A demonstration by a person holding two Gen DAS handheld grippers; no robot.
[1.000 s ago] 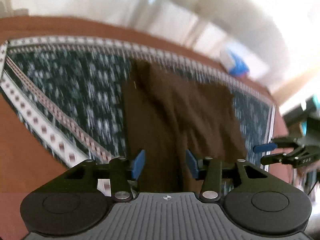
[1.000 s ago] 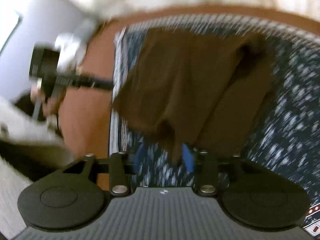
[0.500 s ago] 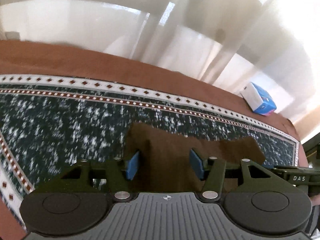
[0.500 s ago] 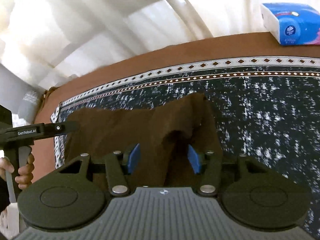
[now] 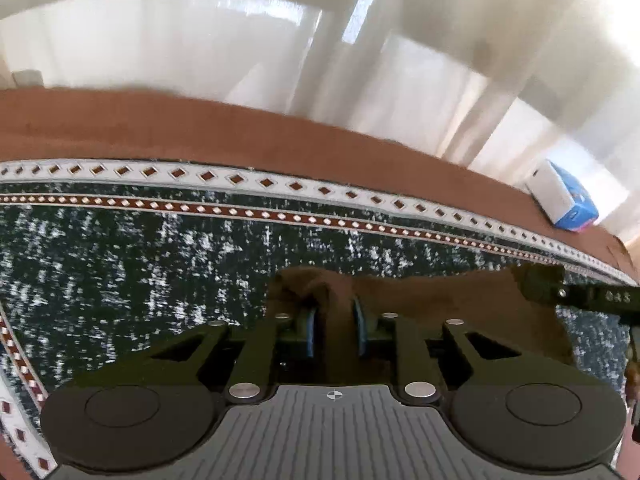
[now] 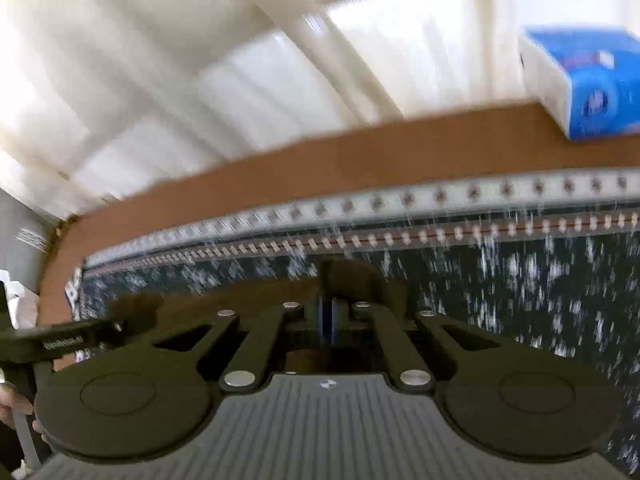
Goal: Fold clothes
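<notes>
A brown garment [image 5: 440,300] lies flat on a dark speckled cloth [image 5: 160,260]. In the left wrist view my left gripper [image 5: 334,326] is at the garment's far left corner. Its jaws are closing, and a raised fold of brown fabric fills the gap between the blue pads [image 5: 310,330]. My right gripper [image 5: 532,280] shows at the garment's far right corner. In the right wrist view the right gripper [image 6: 326,316] is shut, its pads pinched together on the edge of the brown garment [image 6: 192,312]. My left gripper [image 6: 116,322] reaches in from the left edge.
The speckled cloth has a white diamond-patterned border [image 5: 240,178] and lies on a brown surface [image 5: 200,132]. A blue and white tissue pack [image 6: 580,84] stands at the far right edge. White curtains hang behind. A person's hand [image 6: 10,400] holds the left gripper's handle.
Both grippers came down to the garment's far edge. The jaws, wide apart around the fabric before, have narrowed on it; the right pair now stands pinched together.
</notes>
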